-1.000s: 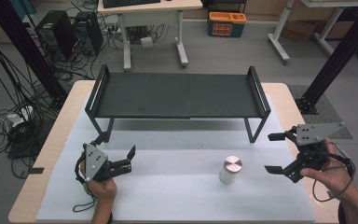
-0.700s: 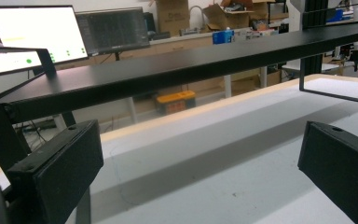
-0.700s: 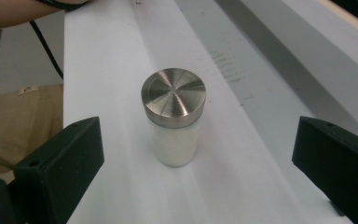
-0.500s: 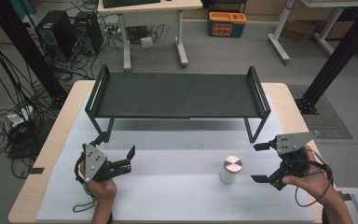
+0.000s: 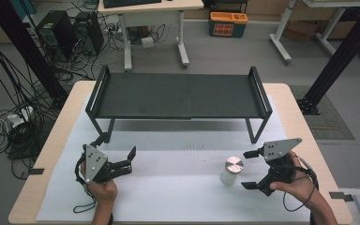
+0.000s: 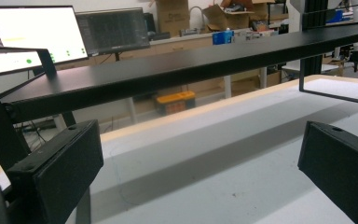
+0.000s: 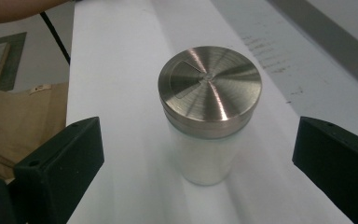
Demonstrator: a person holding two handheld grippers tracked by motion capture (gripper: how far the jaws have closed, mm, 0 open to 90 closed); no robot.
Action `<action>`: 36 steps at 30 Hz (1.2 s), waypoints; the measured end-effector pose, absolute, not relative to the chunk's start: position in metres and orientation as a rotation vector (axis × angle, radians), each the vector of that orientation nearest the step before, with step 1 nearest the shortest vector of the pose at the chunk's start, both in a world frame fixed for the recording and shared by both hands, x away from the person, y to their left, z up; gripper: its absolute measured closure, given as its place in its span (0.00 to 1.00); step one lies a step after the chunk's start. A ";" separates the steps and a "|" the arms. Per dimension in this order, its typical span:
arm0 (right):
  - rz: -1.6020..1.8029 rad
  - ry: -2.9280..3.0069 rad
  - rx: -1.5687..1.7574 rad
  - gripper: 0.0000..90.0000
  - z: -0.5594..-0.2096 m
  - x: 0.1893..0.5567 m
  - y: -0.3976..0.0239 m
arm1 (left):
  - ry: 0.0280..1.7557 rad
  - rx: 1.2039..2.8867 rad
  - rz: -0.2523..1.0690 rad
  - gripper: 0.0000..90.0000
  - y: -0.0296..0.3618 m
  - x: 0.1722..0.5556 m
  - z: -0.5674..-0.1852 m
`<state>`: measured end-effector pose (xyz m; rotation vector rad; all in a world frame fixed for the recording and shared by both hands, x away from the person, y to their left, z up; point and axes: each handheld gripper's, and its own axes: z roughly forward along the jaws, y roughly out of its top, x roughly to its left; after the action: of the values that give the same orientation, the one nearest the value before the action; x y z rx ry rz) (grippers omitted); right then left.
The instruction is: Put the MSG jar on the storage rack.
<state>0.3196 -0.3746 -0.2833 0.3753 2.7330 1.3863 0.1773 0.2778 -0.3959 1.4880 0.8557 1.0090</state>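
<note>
A small jar [image 5: 230,171] with a shiny metal lid stands upright on the white sheet [image 5: 168,187] that covers the surface [image 5: 300,112]. The jar is toward the right side, in front of the black metal rack [image 5: 178,96], and well apart from the rack's legs. The right tongs [image 5: 251,169] are held in a hand [image 5: 300,187] just to the right of the jar. Their two black jaws are wide apart and point at the jar, one toward the rack side and one toward the near side, and they do not touch it. In the right gripper view, the jar [image 7: 209,112] stands a little way ahead of the two jaws, in line with the gap between them, with white sheet showing on both sides of it. Its lid [image 7: 209,84] is round and brushed, and the body under it looks milky white. The left tongs [image 5: 119,161] are far off on the left side of the sheet, held in the other hand [image 5: 102,190]. Their jaws are apart too, and they hold nothing. In the left gripper view, the jaws point along the sheet toward the rack [image 6: 177,70], whose flat black top runs across above them. Computer screens [image 6: 70,32] glow in the room behind.
</note>
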 end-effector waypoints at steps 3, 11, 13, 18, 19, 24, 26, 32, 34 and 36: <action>1.390 2.739 0.376 0.02 -0.287 0.321 -0.371 | 0.856 1.489 1.009 0.00 0.278 0.177 -0.396; 1.402 2.747 0.372 0.02 -0.297 0.326 -0.361 | 0.855 1.487 1.008 0.00 0.279 0.177 -0.396; 1.402 2.751 0.365 0.02 -0.298 0.328 -0.358 | 0.857 1.488 1.008 0.00 0.279 0.177 -0.396; 1.415 2.750 0.357 0.02 -0.303 0.332 -0.353 | 0.855 1.490 1.007 0.00 0.278 0.177 -0.396; 1.417 2.749 0.356 0.02 -0.304 0.332 -0.352 | 0.853 1.490 1.008 0.00 0.279 0.177 -0.396; 1.412 2.750 0.357 0.06 -0.307 0.334 -0.349 | 0.854 1.490 1.005 0.00 0.279 0.178 -0.396; 1.399 2.749 0.361 0.07 -0.307 0.334 -0.347 | 0.852 1.490 1.006 0.00 0.279 0.177 -0.396; 1.404 2.725 0.347 0.24 -0.306 0.334 -0.351 | 0.851 1.488 1.008 0.00 0.279 0.177 -0.396; 1.392 2.712 0.336 0.30 -0.304 0.332 -0.352 | 0.850 1.489 1.009 0.00 0.279 0.177 -0.396; 1.391 2.710 0.330 0.32 -0.304 0.331 -0.352 | 0.849 1.490 1.009 0.00 0.279 0.177 -0.396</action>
<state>0.3313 -0.3523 -0.3042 0.3299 2.7096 1.3908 0.1770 0.2785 -0.3964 1.4897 0.8493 1.0089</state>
